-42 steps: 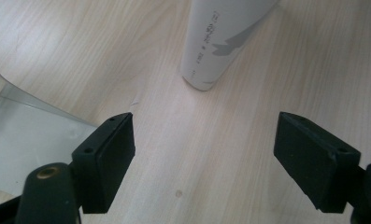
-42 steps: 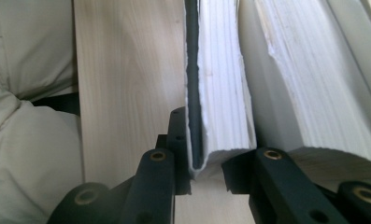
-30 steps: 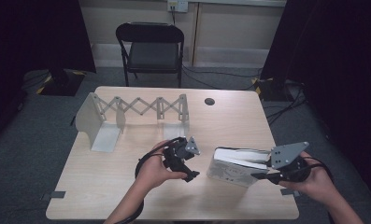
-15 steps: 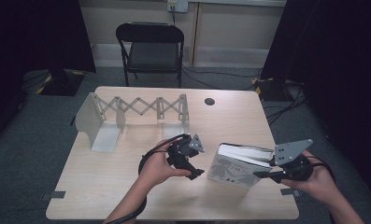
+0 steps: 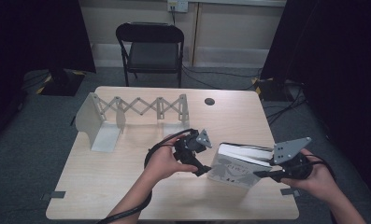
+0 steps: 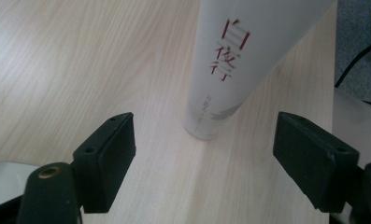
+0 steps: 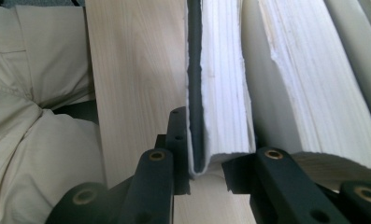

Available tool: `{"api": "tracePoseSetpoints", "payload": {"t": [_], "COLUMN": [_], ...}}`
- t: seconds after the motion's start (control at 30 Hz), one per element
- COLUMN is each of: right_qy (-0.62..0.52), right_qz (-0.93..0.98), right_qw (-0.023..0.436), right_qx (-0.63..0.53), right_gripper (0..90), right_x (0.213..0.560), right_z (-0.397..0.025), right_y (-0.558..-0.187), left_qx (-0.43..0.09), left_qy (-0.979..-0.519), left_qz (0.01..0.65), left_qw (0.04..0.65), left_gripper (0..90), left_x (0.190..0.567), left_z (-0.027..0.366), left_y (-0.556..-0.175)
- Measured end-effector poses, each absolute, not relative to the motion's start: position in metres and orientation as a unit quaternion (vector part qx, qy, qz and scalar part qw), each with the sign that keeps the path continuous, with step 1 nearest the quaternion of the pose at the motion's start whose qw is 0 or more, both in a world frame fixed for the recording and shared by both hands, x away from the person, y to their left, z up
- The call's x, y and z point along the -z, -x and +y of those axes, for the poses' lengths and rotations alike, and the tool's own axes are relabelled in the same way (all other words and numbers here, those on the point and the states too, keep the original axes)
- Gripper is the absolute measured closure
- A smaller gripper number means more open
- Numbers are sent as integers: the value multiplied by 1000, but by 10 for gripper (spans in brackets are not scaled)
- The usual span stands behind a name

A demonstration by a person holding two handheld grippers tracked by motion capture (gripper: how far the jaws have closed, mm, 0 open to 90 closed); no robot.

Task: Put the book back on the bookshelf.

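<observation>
Near the front right of the bench (image 5: 127,196), a white book (image 5: 234,169) stands propped on one edge, its cover with red characters tilted toward the person's left. In the high view its page block faces up and back, and the lower edge rests on the wood. The right gripper (image 5: 267,174) has its jaws clamped on the book's right end: in the right gripper view (image 7: 204,179) the two black jaws pinch a thin bundle of cover and pages between them, with the thicker remainder of the pages (image 7: 309,93) bulging free on the other side of one jaw. The right hand (image 5: 316,179) grips that tool from behind, close to the bench's right edge. The left gripper (image 5: 203,169) sits just beside the book's left end, held by the left hand (image 5: 162,163). Its jaws stand wide apart and hold nothing; in the left gripper view (image 6: 204,158) the book's lower corner (image 6: 206,128) rests on the bench between and beyond them. Farther back on the left, a grey accordion-style rack (image 5: 136,109) stands stretched out, well apart from the book. Beyond the bench, a black folding chair (image 5: 150,49) faces it.
</observation>
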State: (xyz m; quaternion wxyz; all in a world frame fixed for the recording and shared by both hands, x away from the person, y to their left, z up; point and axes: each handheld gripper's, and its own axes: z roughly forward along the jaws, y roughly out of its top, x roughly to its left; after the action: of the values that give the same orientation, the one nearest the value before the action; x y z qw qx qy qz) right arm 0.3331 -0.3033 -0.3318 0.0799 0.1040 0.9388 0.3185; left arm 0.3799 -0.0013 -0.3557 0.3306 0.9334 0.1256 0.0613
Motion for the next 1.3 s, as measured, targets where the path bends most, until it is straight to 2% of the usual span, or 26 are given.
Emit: {"api": "tracePoseSetpoints", "payload": {"t": [0.87,1.3], "right_qy": [-115,-147], "right_qz": [937,932], "right_qw": [79,82], "right_qx": [-319,-321], "right_gripper": [725,594], "right_x": [329,332], "right_z": [-305,-319], "right_y": [-337,-337], "left_qx": [-67,-67], "left_qy": [-937,-940], "left_qz": [75,69], "left_qw": [334,328], "left_gripper": [215,259], "left_x": [333,333], "left_z": [-44,-55], "left_y": [-379,-381]}}
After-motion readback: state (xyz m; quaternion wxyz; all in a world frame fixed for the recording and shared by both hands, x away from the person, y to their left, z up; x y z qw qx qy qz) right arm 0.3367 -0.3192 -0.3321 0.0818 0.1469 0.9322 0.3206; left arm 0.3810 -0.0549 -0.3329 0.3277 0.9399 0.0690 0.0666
